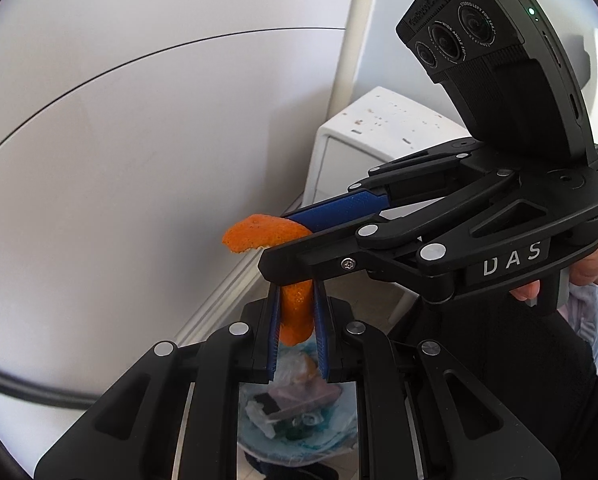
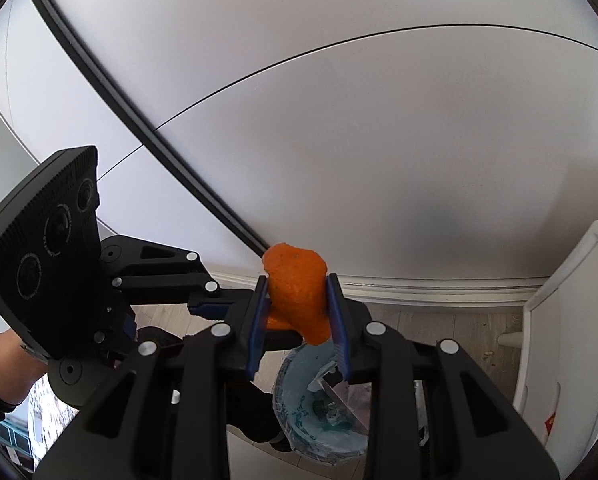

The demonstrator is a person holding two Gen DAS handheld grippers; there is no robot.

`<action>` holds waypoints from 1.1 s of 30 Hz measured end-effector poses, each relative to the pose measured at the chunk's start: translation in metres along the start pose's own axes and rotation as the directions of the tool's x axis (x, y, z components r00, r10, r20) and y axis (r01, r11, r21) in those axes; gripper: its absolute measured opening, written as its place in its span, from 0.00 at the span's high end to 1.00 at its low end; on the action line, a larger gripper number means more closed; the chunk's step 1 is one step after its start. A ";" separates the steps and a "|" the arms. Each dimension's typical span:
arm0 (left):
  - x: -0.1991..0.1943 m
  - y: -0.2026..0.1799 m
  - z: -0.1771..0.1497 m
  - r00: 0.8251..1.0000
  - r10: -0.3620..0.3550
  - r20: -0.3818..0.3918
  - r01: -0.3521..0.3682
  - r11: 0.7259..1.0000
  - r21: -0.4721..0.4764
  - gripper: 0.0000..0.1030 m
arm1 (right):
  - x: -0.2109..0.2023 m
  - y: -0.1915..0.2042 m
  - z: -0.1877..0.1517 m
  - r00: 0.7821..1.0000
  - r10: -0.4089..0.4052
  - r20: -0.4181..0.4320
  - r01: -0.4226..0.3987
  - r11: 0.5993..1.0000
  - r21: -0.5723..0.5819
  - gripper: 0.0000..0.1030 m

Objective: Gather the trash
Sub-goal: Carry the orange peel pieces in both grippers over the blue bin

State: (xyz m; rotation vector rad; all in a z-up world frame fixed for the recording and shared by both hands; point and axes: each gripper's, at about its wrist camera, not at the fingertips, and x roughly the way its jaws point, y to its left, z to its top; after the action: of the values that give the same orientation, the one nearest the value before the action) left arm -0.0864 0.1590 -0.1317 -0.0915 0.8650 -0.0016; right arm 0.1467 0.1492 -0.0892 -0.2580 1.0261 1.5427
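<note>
Two hand-held grippers meet in mid-air directly above a bin lined with a pale blue bag [image 2: 299, 376], which stands on a wood-look floor close to a white wall. Both are pinching the same piece of orange peel [image 2: 297, 288]. The right gripper [image 2: 297, 322] is clenched on the peel, its blue-padded fingers pressing the peel from either side. The left gripper [image 1: 297, 330] is also clamped on the peel, which hangs between its blue pads. In the left wrist view the right gripper [image 1: 295, 236] crosses just above the left one, with the peel's free end curling out beyond its tips. So the peel is shared between the two, apparently mid hand-over, suspended over the bin's open mouth.

Inside the bin some rubbish already lies: crumpled wrapping, a dark flat piece, and a smaller scrap of orange. That suggests the collecting is well under way. What remains here, as a judgement, is for one gripper to let go and the peel to be dropped in. A small white cabinet [image 1: 383, 128] stands beside the bin; its top shows crumbs and specks.
</note>
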 end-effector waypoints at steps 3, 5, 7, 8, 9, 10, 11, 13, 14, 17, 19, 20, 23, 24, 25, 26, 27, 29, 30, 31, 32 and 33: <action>-0.001 0.008 -0.014 1.000 0.005 -0.006 -0.005 1.000 -0.028 0.87 | 0.017 -0.003 -0.001 1.000 0.011 -0.019 -0.011 1.000 -0.007 0.72; 0.000 0.012 -0.022 1.000 0.007 -0.013 -0.008 0.999 -0.041 0.87 | 0.026 0.001 -0.010 0.999 0.014 -0.034 -0.014 1.000 -0.011 0.72; 0.004 0.017 -0.033 1.000 0.003 -0.022 -0.005 0.998 -0.063 0.87 | 0.036 0.004 -0.013 0.999 0.017 -0.049 -0.018 1.000 -0.007 0.72; 0.009 0.020 -0.037 1.000 -0.002 -0.027 0.000 0.997 -0.079 0.87 | 0.043 0.003 -0.016 0.998 0.019 -0.059 -0.019 1.000 -0.002 0.72; 0.012 0.022 -0.043 0.999 -0.006 -0.033 0.003 0.996 -0.091 0.87 | 0.049 -0.001 -0.017 0.997 0.021 -0.068 -0.020 1.000 0.004 0.72; 0.016 0.024 -0.049 0.999 -0.010 -0.040 0.006 0.995 -0.102 0.87 | 0.055 -0.003 -0.020 0.997 0.023 -0.077 -0.022 1.000 0.009 0.72; 0.021 0.025 -0.054 0.999 -0.015 -0.048 0.010 0.993 -0.113 0.87 | 0.062 -0.006 -0.023 0.996 0.026 -0.087 -0.025 1.000 0.016 0.72; 0.029 0.029 -0.067 0.997 -0.025 -0.067 0.016 0.991 -0.129 0.87 | 0.077 -0.014 -0.032 0.993 0.037 -0.110 -0.033 0.999 0.037 0.72; 0.033 0.030 -0.073 0.997 -0.031 -0.077 0.020 0.990 -0.137 0.87 | 0.083 -0.018 -0.036 0.992 0.042 -0.120 -0.036 0.998 0.049 0.72; 0.048 0.033 -0.087 0.993 -0.049 -0.104 0.032 0.987 -0.159 0.87 | 0.101 -0.027 -0.045 0.987 0.042 -0.154 -0.031 0.997 0.072 0.72; 0.057 0.036 -0.094 0.991 -0.058 -0.118 0.037 0.984 -0.173 0.87 | 0.110 -0.036 -0.052 0.984 0.045 -0.171 -0.029 0.995 0.094 0.72; 0.062 0.037 -0.098 0.990 -0.064 -0.124 0.041 0.983 -0.181 0.87 | 0.113 -0.040 -0.052 0.983 0.047 -0.177 -0.029 0.994 0.106 0.72; 0.075 0.041 -0.107 0.986 -0.080 -0.147 0.051 0.980 -0.193 0.87 | 0.125 -0.047 -0.063 0.978 0.061 -0.201 -0.033 0.990 0.141 0.72; 0.080 0.042 -0.110 0.984 -0.085 -0.154 0.054 0.979 -0.196 0.87 | 0.129 -0.048 -0.067 0.976 0.065 -0.207 -0.035 0.988 0.148 0.72; 0.085 0.043 -0.114 0.982 -0.094 -0.164 0.060 0.978 -0.201 0.87 | 0.135 -0.054 -0.071 0.973 0.073 -0.219 -0.038 0.986 0.160 0.72; 0.090 0.044 -0.119 0.980 -0.102 -0.172 0.065 0.976 -0.208 0.87 | 0.140 -0.057 -0.074 0.971 0.078 -0.227 -0.040 0.985 0.168 0.72; 0.094 0.045 -0.123 0.978 -0.110 -0.179 0.070 0.974 -0.215 0.87 | 0.146 -0.051 -0.081 0.968 0.083 -0.235 -0.042 0.984 0.176 0.72; 0.105 0.047 -0.137 0.972 -0.125 -0.199 0.078 0.970 -0.230 0.87 | 0.158 -0.058 -0.090 0.962 0.091 -0.259 -0.041 0.980 0.195 0.72; 0.112 0.047 -0.142 0.969 -0.128 -0.213 0.078 0.970 -0.229 0.87 | 0.163 -0.061 -0.094 0.959 0.091 -0.268 -0.038 0.980 0.197 0.72; 0.120 0.048 -0.146 0.965 -0.125 -0.231 0.074 0.973 -0.217 0.87 | 0.170 -0.065 -0.099 0.955 0.092 -0.281 -0.036 0.980 0.197 0.72; 0.126 0.048 -0.146 0.961 -0.126 -0.246 0.073 0.975 -0.212 0.87 | 0.177 -0.065 -0.106 0.952 0.093 -0.291 -0.034 0.979 0.200 0.72; 0.132 0.048 -0.148 0.956 -0.131 -0.261 0.076 0.974 -0.213 0.87 | 0.184 -0.069 -0.111 0.949 0.096 -0.301 -0.032 0.977 0.210 0.72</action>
State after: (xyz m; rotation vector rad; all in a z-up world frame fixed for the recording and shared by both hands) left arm -0.1151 0.1902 -0.3310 -0.3328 1.1353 -0.0260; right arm 0.1160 0.1900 -0.3084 -0.3342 1.4432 1.4698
